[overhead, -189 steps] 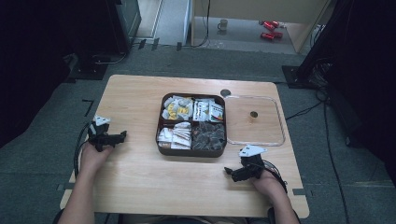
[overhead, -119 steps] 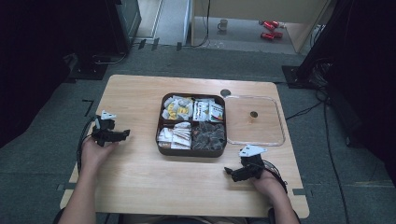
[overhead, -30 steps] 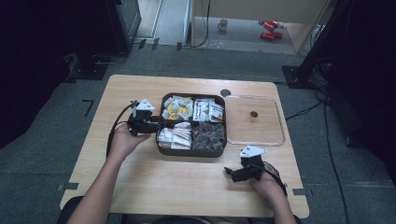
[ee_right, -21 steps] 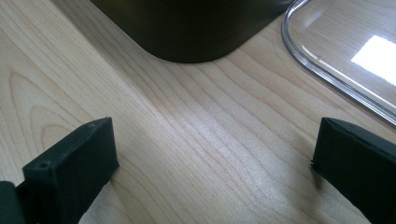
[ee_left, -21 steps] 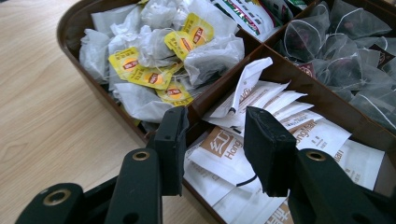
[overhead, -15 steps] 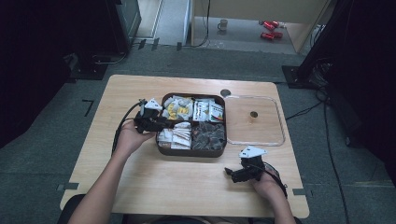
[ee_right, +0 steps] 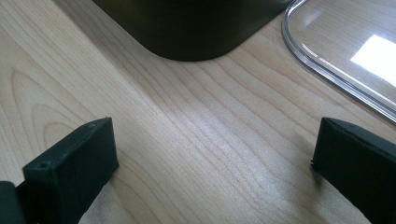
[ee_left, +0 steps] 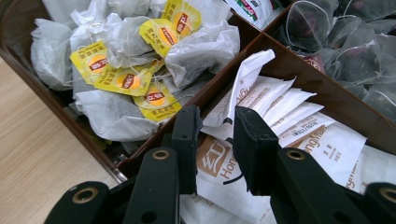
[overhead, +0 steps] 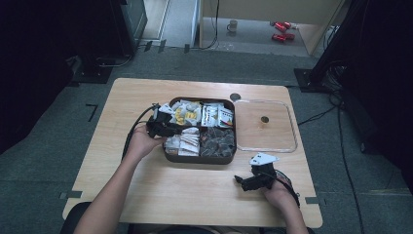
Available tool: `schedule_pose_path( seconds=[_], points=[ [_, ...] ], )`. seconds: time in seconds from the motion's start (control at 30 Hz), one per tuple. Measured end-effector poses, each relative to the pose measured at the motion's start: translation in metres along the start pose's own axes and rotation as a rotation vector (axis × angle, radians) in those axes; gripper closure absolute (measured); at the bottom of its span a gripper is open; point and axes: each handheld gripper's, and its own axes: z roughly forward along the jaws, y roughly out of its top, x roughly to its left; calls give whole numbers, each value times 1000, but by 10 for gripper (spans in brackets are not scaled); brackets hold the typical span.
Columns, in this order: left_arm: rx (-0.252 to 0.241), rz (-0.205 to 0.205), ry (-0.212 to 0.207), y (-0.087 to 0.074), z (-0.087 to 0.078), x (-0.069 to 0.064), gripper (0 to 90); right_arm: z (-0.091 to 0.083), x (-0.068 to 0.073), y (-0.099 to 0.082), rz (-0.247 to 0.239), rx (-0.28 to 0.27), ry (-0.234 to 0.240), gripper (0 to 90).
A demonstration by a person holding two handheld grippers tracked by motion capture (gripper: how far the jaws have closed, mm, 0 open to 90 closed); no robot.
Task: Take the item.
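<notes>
A dark brown tray [overhead: 199, 160] with several compartments sits mid-table. Its near-left compartment holds white paper sachets [overhead: 182, 142] [ee_left: 289, 116]. My left gripper [overhead: 168, 127] [ee_left: 217, 119] reaches into that compartment from the tray's left side. Its jaws have just been closing and stand narrowly apart, with the raised corner of one sachet between them; I see no firm pinch. Tea bags with yellow tags [ee_left: 126, 79] fill the compartment beyond. My right gripper [overhead: 239, 181] [ee_right: 215, 144] rests open on the bare wood near the tray's front right corner [ee_right: 196, 28].
Dark pyramid tea bags [overhead: 217, 141] [ee_left: 355, 51] and printed packets [overhead: 217, 115] fill the tray's right compartments. A clear lid [overhead: 265, 126] [ee_right: 336, 46] lies flat to the right of the tray. The left cable trails across the wood.
The left hand has moved right from the tray's left edge and dipped into the near-left compartment. The right hand has stayed put.
</notes>
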Motion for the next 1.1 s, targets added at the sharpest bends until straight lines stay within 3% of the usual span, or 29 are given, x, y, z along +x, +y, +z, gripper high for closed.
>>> schedule_pose_path(
  seconds=[0.2,0.5,0.67,1.1],
  points=[
    [32,33,1,9,8,-2,700,0,0,0,0,-1,0,0],
    [22,65,-1,12,15,-6,752,-1,1,-1,-1,-1,-2,0],
    [42,81,-6,12,20,-8,763,-1,1,-1,1,-1,-2,0],
    [61,140,36,11,24,-13,862,-1,1,-1,2,-1,-2,0]
  ],
)
